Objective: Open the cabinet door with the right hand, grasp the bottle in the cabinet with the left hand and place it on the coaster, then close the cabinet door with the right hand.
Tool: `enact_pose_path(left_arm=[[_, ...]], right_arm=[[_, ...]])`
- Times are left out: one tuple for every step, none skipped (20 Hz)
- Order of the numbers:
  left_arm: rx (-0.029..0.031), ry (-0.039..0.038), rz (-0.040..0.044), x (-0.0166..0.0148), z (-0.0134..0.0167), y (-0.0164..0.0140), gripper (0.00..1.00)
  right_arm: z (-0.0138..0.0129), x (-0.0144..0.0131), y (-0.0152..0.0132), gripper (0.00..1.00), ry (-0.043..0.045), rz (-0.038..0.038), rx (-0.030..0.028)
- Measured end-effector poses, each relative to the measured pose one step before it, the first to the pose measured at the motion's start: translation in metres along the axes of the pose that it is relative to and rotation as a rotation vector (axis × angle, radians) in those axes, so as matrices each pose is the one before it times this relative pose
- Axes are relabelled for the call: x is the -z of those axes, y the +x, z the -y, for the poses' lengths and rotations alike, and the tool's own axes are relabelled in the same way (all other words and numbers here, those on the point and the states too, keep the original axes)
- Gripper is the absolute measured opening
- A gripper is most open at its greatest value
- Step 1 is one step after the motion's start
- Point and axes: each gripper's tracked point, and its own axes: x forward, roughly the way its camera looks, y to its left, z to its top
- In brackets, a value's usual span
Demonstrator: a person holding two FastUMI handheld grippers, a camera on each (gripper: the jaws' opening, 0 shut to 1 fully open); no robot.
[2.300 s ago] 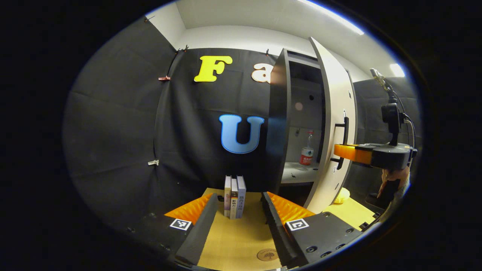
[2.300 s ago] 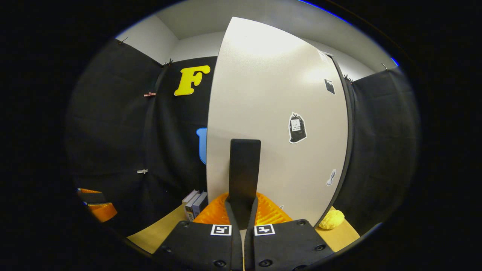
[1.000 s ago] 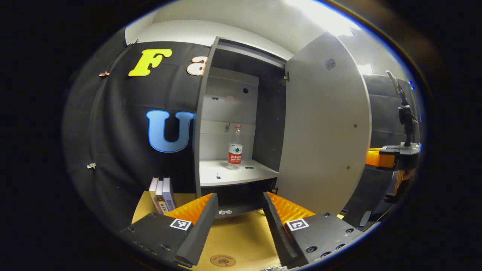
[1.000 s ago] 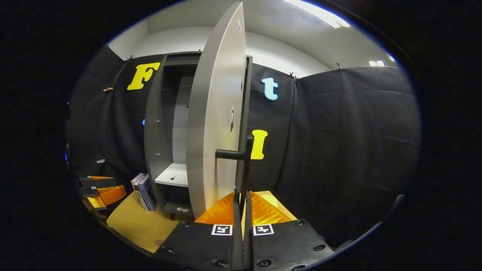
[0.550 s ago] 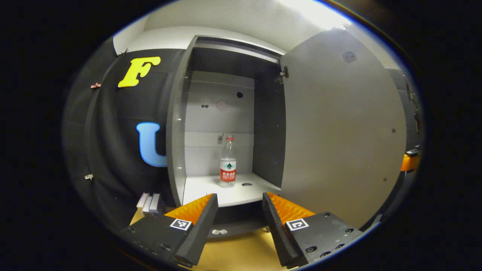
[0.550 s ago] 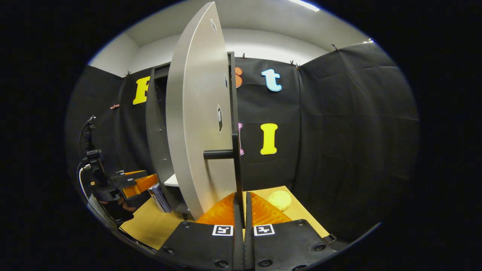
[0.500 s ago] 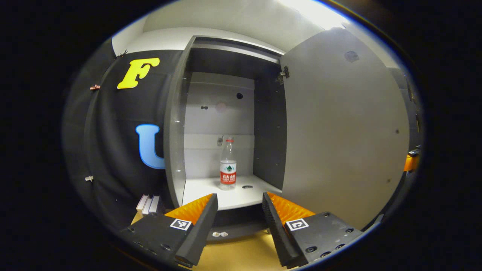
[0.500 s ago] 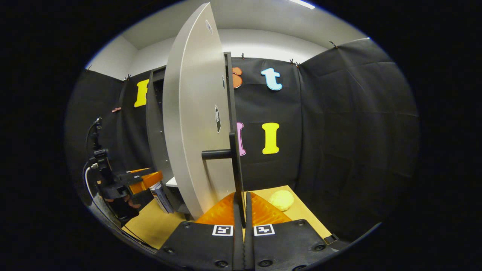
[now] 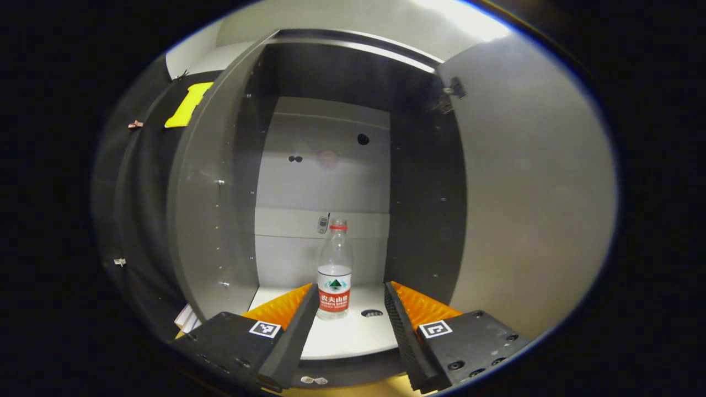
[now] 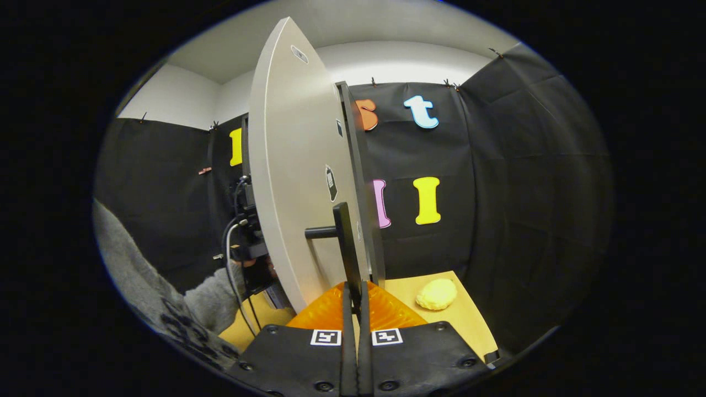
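— Where is the bottle [image 9: 334, 270]?
— Upright on the pale shelf [image 9: 353, 333] inside the cabinet [image 9: 215, 220], near the back panel. It is clear, with a red cap and a red label.
— And the left gripper [image 9: 349, 300]?
— Its fingers are spread wide, their tips at the shelf's front edge. The bottle stands just beyond them, nearer one finger, untouched by either.
— The cabinet door [image 10: 295, 187]?
— Swung wide open. In the right gripper view it is seen nearly edge-on, its dark handle [image 10: 346, 248] sticking out.
— What about the right gripper [image 10: 355, 292]?
— Pressed together on the handle's lower end, pinching the bar.
— Anything else?
— A grey sleeve [image 10: 165, 298] reaches in behind the door, and a yellow lump [image 10: 437, 294] lies on the bench [image 10: 469, 320].
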Motion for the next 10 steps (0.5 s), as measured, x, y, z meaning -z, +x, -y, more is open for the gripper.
enact_pose_path(left_arm=[[0.01488, -0.0186, -0.00697, 0.00493, -0.00161, 0.01434, 0.76], [0.01077, -0.01911, -0.01616, 0.0072, -0.00054, 0.01313, 0.72], [0.00649, -0.01963, -0.01589, 0.0054, -0.00114, 0.01224, 0.76], [-0.01377, -0.01922, -0.00424, 0.00382, -0.01084, 0.01427, 0.76], [-0.02459, -0.01151, -0.00011, 0.00112, -0.01037, 0.01118, 0.77], [-0.0173, -0.00588, 0.00406, 0.00059, -0.00708, 0.00987, 0.76], [-0.00422, -0.00267, 0.00443, -0.00023, -0.00431, 0.01023, 0.76], [0.01227, 0.00709, -0.00304, 0.00255, 0.00077, 0.01102, 0.77], [0.01266, 0.00899, -0.0094, 0.00207, 0.0002, 0.0081, 0.77], [0.00833, 0.00578, -0.00371, 0.00247, -0.00115, 0.00636, 0.77]], right_arm=[[-0.00349, -0.00685, -0.00992, 0.05, 0.01613, 0.01751, -0.00828], [0.00049, -0.00982, -0.01001, 0.06, 0.01565, 0.02643, 0.01274], [0.00772, -0.01332, -0.00806, 0.01, 0.01644, 0.04055, 0.01972], [0.00962, -0.01427, -0.00805, 0.08, 0.01643, 0.04278, 0.03496], [0.01594, -0.01065, -0.00377, 0.08, 0.00845, 0.04535, 0.06186], [0.01782, -0.00514, -0.00382, 0.14, 0.00421, 0.028, 0.06823], [0.02132, 0.00038, 0.00575, 0.18, -0.00058, 0.01785, 0.08741], [0.01912, -0.0015, 0.003, 0.24, -0.00319, 0.01132, 0.06972], [0.0175, -0.00302, 0.00097, 0.27, -0.00853, 0.01235, 0.06503], [0.01365, -0.00104, 0.00513, 0.48, -0.01012, 0.01331, 0.05559]])
